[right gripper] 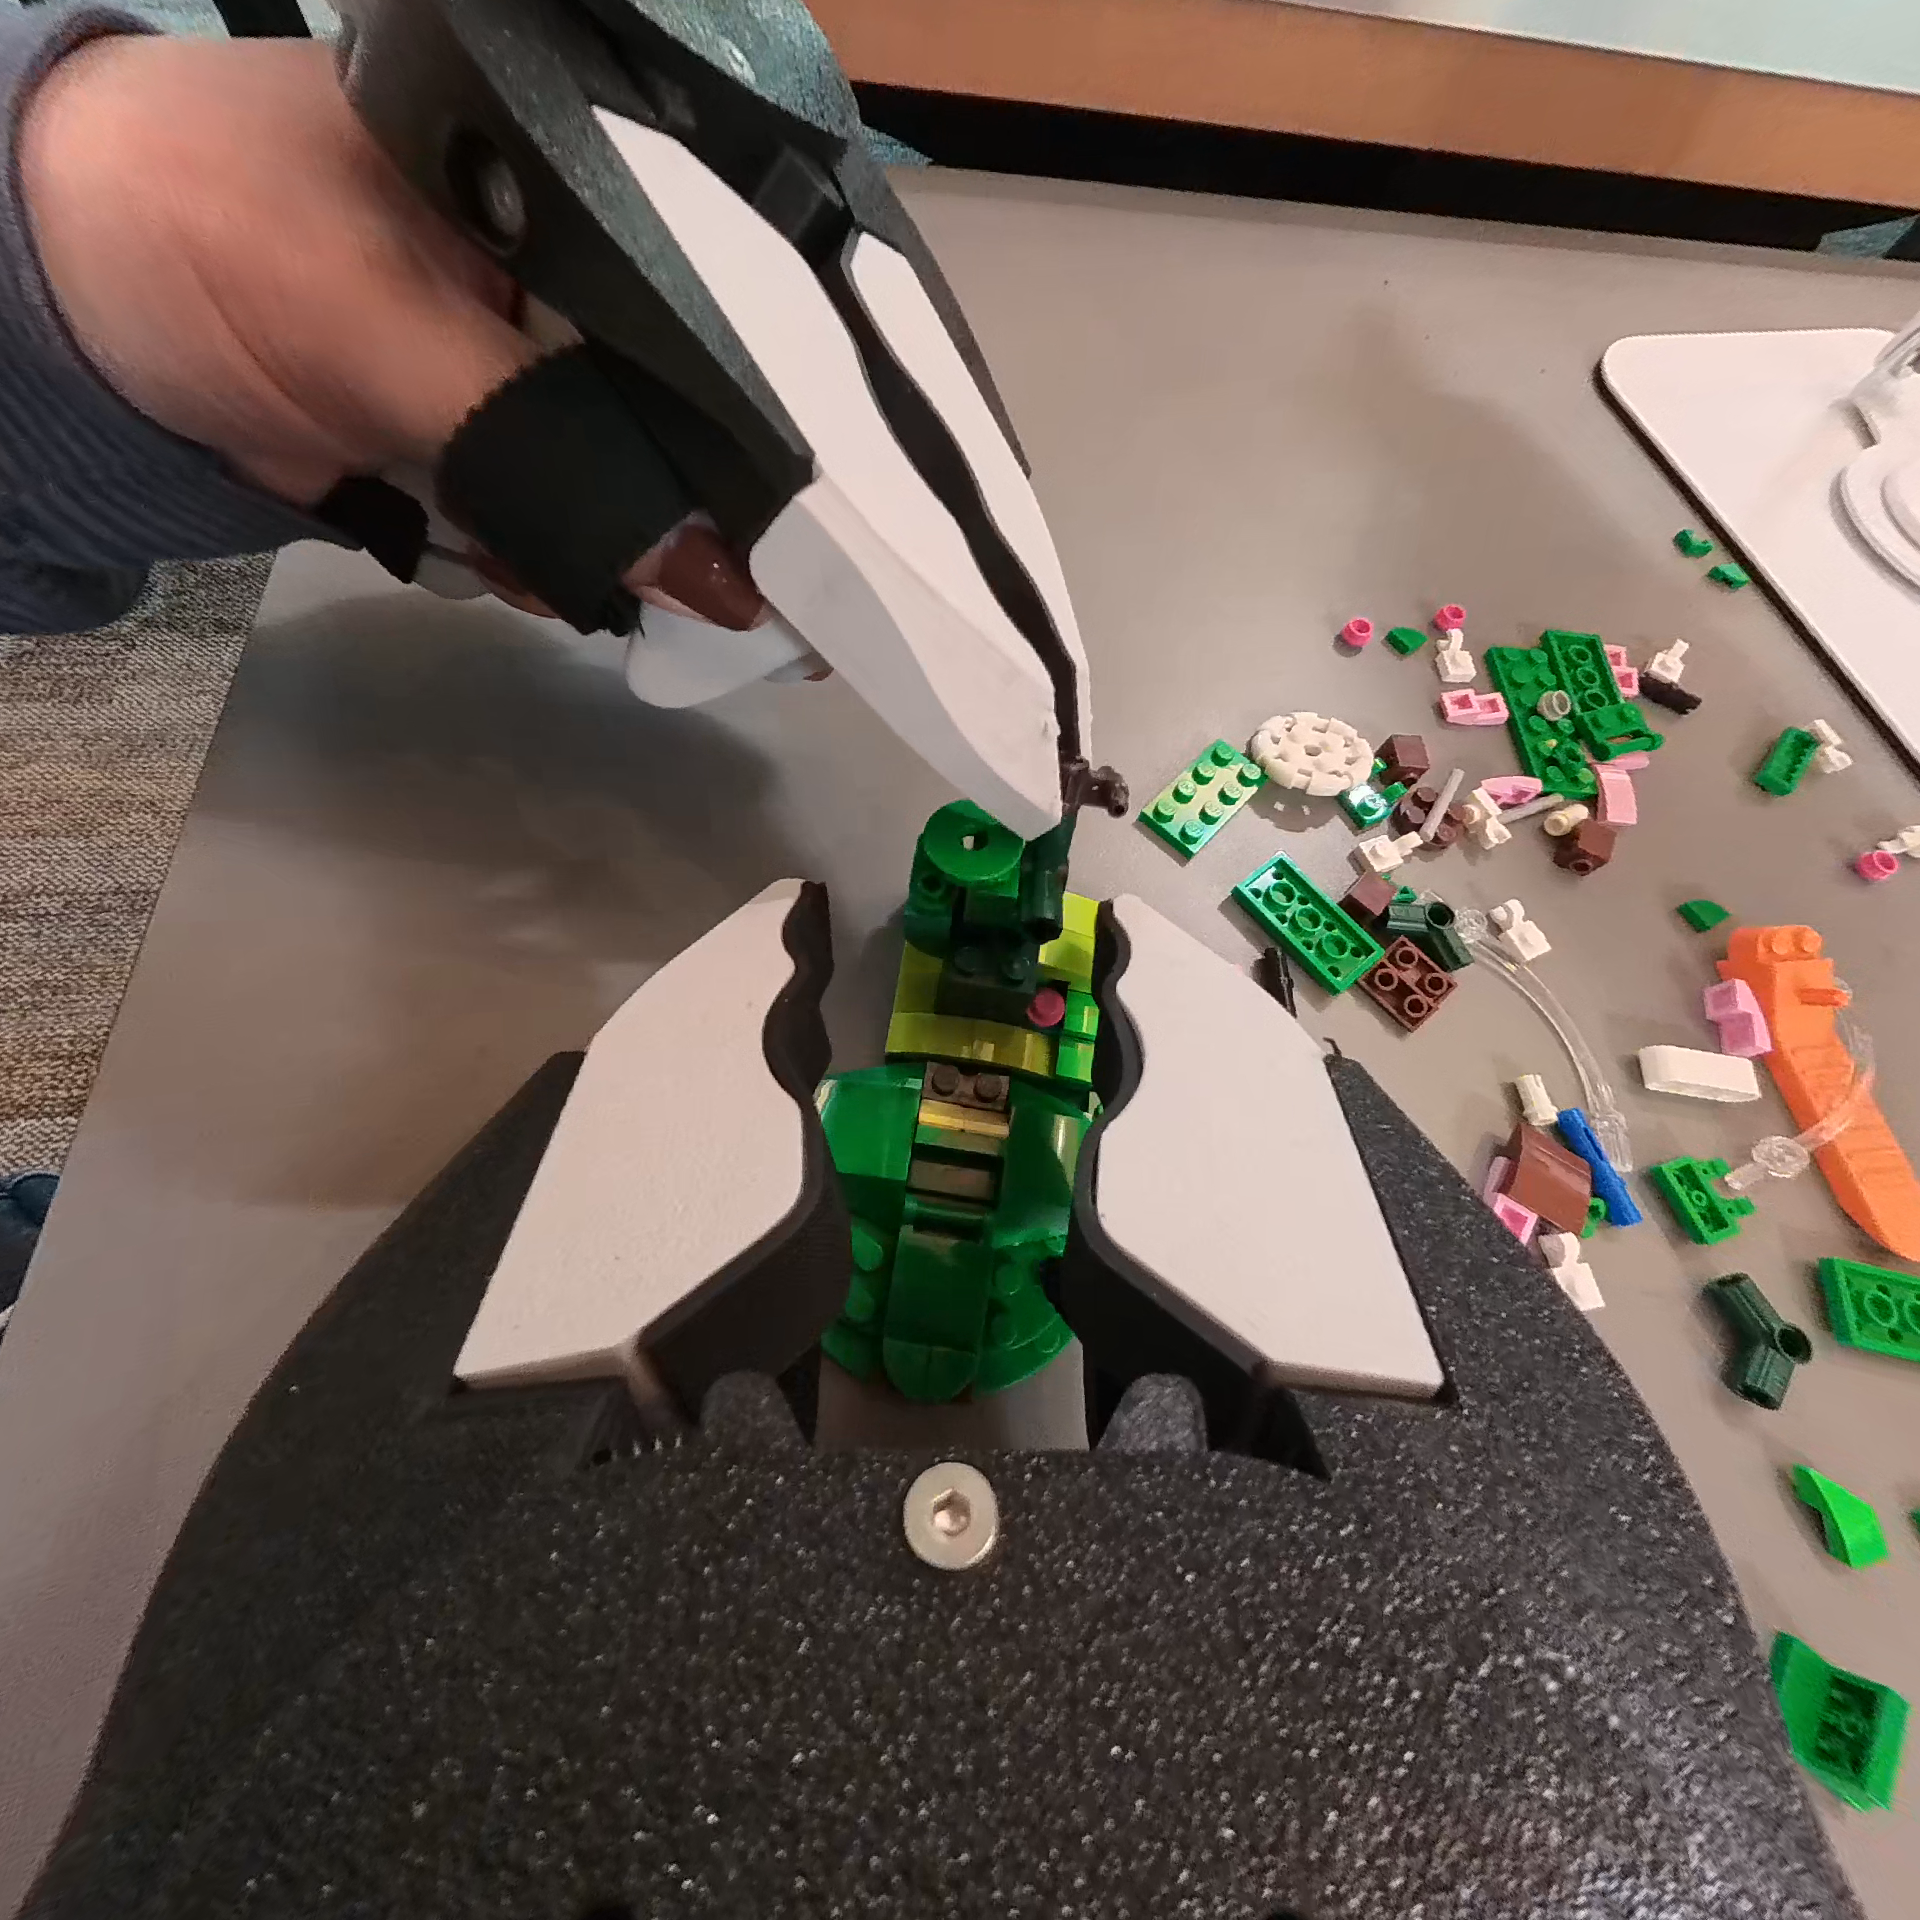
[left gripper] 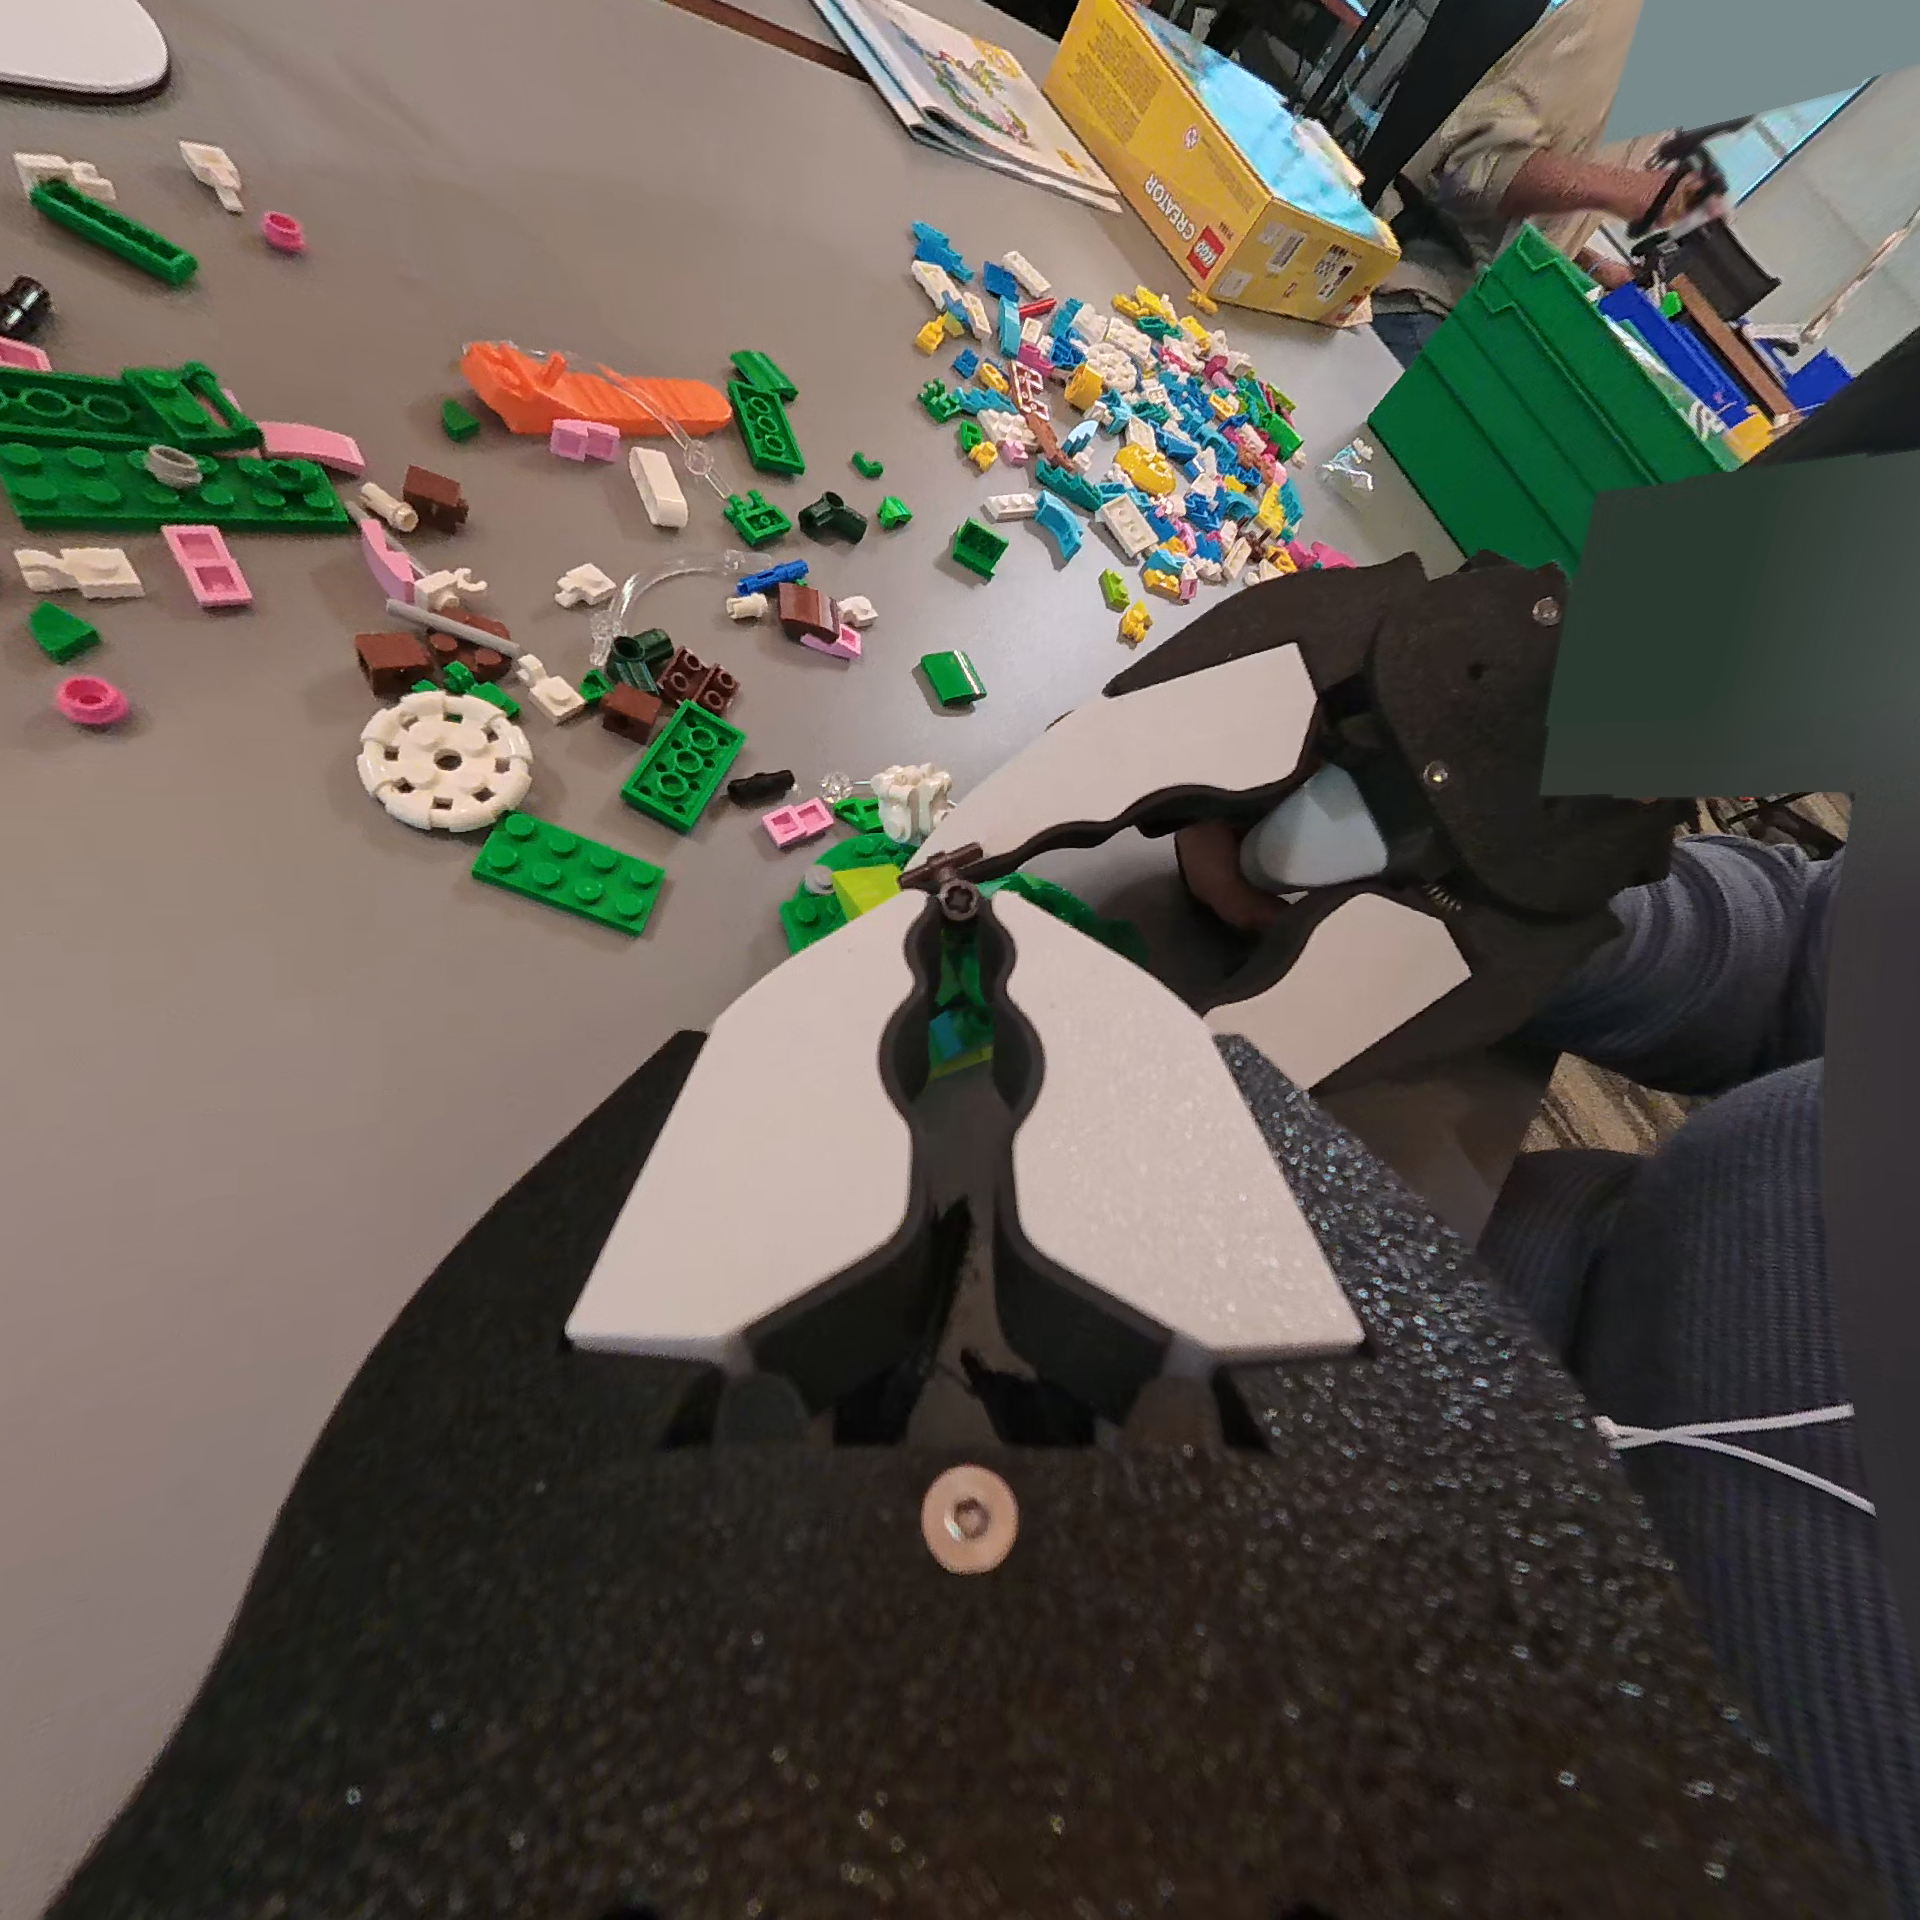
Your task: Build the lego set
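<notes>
My left gripper (left gripper: 951, 899) is shut on a small dark brown connector piece (left gripper: 943, 878); it also shows in the right wrist view (right gripper: 1093, 784), held at the fingertips just above the top of the green lego build (right gripper: 971, 1143). My right gripper (right gripper: 961, 935) is shut on that green and lime build, which stands between its jaws on the grey table (right gripper: 416, 831). In the left wrist view the right gripper (left gripper: 1039, 831) reaches in from the right, with the green build (left gripper: 831, 899) partly hidden behind both grippers.
Loose green, pink, brown and white pieces (left gripper: 436, 582) lie spread over the table, with an orange piece (left gripper: 582, 400) and a white round plate (left gripper: 445, 761). A heap of small coloured pieces (left gripper: 1143, 416), a yellow box (left gripper: 1216, 156), a booklet (left gripper: 956, 94) and a green bin (left gripper: 1507, 395) stand farther off. Both grippers' tips are close together, under 4 cm apart.
</notes>
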{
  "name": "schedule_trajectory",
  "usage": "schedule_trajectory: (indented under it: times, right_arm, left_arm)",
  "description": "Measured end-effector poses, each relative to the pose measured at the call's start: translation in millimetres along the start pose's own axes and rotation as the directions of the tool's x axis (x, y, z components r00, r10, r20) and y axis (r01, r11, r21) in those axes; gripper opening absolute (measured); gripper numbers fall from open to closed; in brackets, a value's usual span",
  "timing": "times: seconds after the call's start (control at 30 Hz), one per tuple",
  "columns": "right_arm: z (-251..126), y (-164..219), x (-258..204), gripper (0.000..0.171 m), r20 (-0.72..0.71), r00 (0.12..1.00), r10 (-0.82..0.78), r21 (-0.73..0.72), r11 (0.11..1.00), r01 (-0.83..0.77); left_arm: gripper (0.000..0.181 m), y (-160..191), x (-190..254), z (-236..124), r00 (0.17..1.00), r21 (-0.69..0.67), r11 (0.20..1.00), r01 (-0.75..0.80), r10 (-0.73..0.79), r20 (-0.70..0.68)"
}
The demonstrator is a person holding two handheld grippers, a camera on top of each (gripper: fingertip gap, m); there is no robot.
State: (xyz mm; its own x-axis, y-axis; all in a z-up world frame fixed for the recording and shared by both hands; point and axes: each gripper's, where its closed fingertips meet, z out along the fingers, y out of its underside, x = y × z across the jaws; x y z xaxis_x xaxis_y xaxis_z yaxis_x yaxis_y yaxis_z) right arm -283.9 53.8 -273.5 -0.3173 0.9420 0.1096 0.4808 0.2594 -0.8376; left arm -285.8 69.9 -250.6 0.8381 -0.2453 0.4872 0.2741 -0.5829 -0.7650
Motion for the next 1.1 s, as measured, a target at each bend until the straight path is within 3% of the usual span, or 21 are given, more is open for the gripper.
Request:
schedule_trajectory:
  times: [0.3,0.7,0.83,1.1]
  right_arm:
    - [-8,-3,1,0.046,-0.042,0.998,-0.049,0.021,0.999,0.050]
    - [-14,-15,-14,0.022,-0.092,0.950,-0.299,0.112,0.945,0.308]
    - [-10,-12,-15,0.022,-0.131,0.915,-0.381,0.071,0.917,0.392]
    - [-9,-11,-15,0.021,-0.116,0.915,-0.386,0.060,0.917,0.394]
  left_arm:
    - [0.006,3,-2,1,1.000,-0.014,1.000,-0.003,0.003,0.019]
    - [0.006,4,-3,0,1.000,-0.009,1.000,0.009,-0.009,0.007]
    - [0.006,4,-3,1,1.000,-0.008,1.000,0.014,-0.014,0.000]
    - [0.006,5,-2,0,1.000,-0.013,1.000,0.020,-0.020,-0.007]
